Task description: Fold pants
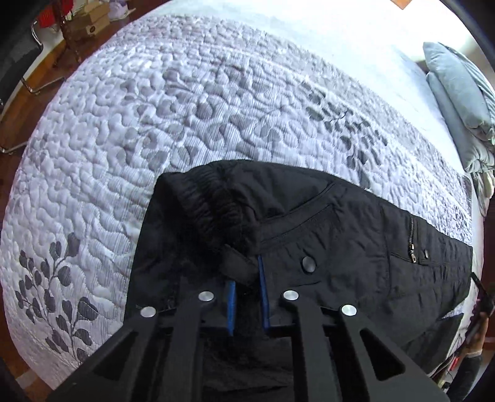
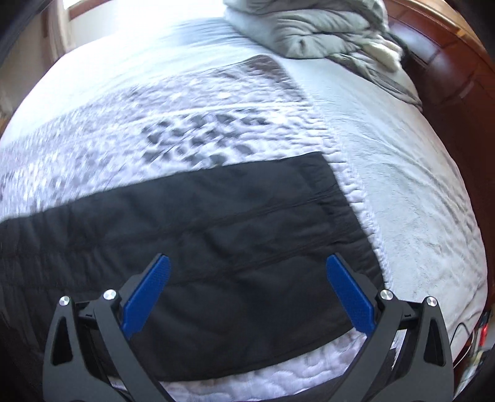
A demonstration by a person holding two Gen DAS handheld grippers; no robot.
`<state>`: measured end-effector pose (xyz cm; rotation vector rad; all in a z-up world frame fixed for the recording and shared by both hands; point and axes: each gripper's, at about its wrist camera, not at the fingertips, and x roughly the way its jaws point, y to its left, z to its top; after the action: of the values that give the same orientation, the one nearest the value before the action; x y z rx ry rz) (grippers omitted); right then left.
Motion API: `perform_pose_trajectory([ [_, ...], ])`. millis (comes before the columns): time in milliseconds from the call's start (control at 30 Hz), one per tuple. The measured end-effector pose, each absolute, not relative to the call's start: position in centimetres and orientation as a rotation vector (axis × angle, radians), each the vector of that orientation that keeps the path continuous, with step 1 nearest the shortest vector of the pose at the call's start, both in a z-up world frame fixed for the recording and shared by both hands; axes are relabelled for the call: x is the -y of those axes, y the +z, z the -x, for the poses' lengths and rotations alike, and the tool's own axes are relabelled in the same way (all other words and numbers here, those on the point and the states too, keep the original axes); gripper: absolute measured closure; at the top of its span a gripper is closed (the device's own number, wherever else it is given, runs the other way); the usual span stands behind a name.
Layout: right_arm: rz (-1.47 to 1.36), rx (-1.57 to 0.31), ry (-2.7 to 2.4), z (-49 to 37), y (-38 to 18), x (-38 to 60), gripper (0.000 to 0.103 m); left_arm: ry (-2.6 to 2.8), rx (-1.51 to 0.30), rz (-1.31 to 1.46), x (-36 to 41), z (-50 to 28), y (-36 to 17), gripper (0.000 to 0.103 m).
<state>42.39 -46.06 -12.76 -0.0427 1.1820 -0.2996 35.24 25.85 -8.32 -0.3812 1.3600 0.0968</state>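
Black pants (image 1: 340,235) lie on a white quilted bedspread (image 1: 154,123). In the left wrist view I see the waist end, with elastic waistband, pockets, a snap button and a zipper. My left gripper (image 1: 247,278) is shut on a fold of the waistband fabric between its blue pads. In the right wrist view the leg end of the pants (image 2: 216,222) lies flat, its hem toward the right. My right gripper (image 2: 247,269) is open and empty, hovering just above the leg end.
Folded grey bedding (image 2: 312,27) sits at the head of the bed, also seen in the left wrist view (image 1: 458,102). A wooden bed frame (image 2: 448,77) runs along the right. A chair (image 1: 18,62) and boxes (image 1: 89,21) stand on the wooden floor.
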Motion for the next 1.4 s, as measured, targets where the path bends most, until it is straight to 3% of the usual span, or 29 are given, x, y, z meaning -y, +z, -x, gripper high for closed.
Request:
perform_pose_trajectory([
  [300,-0.151,-1.264,-0.395,-46.5,-14.2,54.7,0.002,0.090,-1.306,0.376,-25.8,-34.6,-8.4,0.092],
  [700,-0.027,-1.344,-0.415,-51.1,-18.6,53.7,0.003,0.100,-1.331,0.357,-25.7,-35.1,-9.7,0.092],
  [733,-0.015,-1.330,-0.408,-51.0,-18.6,53.5,0.007,0.100,-1.330,0.360,-25.8,-35.1,-9.7,0.092],
  [800,-0.051,-1.315,-0.390,-50.6,-18.5,53.7,0.042,0.100,-1.326,0.373,-25.9,-35.1,-9.8,0.092],
  [833,-0.045,-1.302,-0.409,-50.4,-18.3,53.7,0.050,0.102,-1.323,0.381,-25.9,-35.1,-9.9,0.092],
  [900,-0.016,-1.291,-0.402,-50.2,-17.9,53.4,0.081,0.107,-1.315,0.401,-26.0,-35.1,-9.9,0.091],
  [967,0.015,-1.280,-0.366,-49.9,-17.2,52.5,0.096,0.103,-1.299,0.417,-26.0,-34.9,-9.7,0.091],
  [1100,0.115,-1.201,-0.341,-49.0,-14.5,50.3,0.099,0.090,-1.255,0.446,-26.0,-34.2,-8.5,0.091],
  [1400,0.034,-0.895,-0.206,-41.5,-4.5,50.3,0.099,0.029,-1.070,0.451,-25.0,-30.4,-2.8,0.091],
])
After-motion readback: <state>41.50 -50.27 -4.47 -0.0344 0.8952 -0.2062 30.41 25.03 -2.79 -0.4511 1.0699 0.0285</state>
